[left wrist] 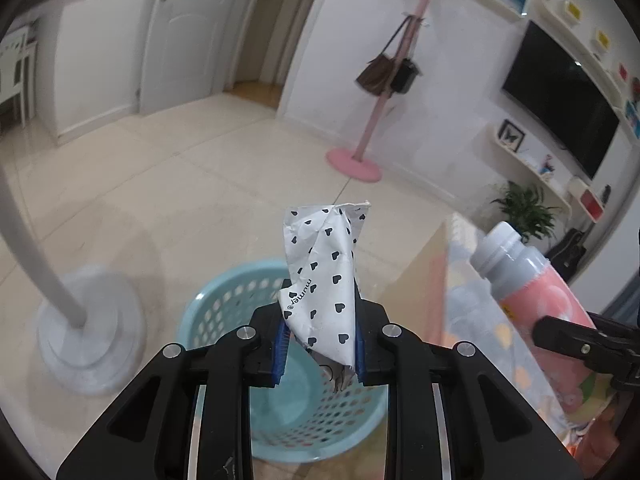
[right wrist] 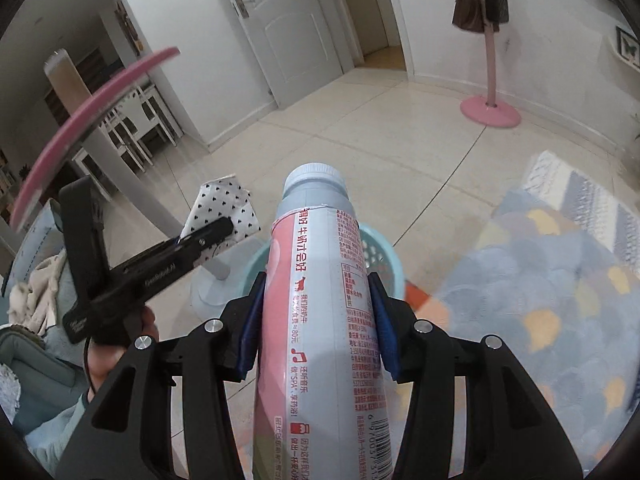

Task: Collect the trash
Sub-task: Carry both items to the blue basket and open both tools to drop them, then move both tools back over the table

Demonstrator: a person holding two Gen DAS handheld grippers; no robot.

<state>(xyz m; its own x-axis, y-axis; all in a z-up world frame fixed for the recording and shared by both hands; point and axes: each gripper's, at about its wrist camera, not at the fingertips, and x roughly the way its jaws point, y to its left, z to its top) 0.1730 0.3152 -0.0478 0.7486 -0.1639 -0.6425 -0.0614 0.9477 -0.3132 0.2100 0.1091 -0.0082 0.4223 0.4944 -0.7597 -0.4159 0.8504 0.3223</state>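
Observation:
My left gripper (left wrist: pixel 322 304) is shut on a crumpled white wrapper (left wrist: pixel 324 264) printed with black hearts. The wrapper sticks up between the blue pads, above a light blue perforated basket (left wrist: pixel 216 304) on the floor. The right wrist view shows that wrapper (right wrist: pixel 224 208) and left gripper (right wrist: pixel 216 228) at the left, held by a hand (right wrist: pixel 116 356). My right gripper (right wrist: pixel 316 280) is shut on a pink and grey bottle (right wrist: pixel 320 320) with a grey cap, pads pressed on its sides. The basket (right wrist: pixel 380 252) peeks out behind the bottle. In the left wrist view the bottle (left wrist: pixel 536 280) hangs at the right.
A white fan stand base (left wrist: pixel 88 340) sits on the floor left of the basket. A pink coat rack (left wrist: pixel 354 162) with bags stands further back by the wall. A patterned surface (right wrist: pixel 540 280) lies to the right. Bare tiled floor stretches beyond the basket.

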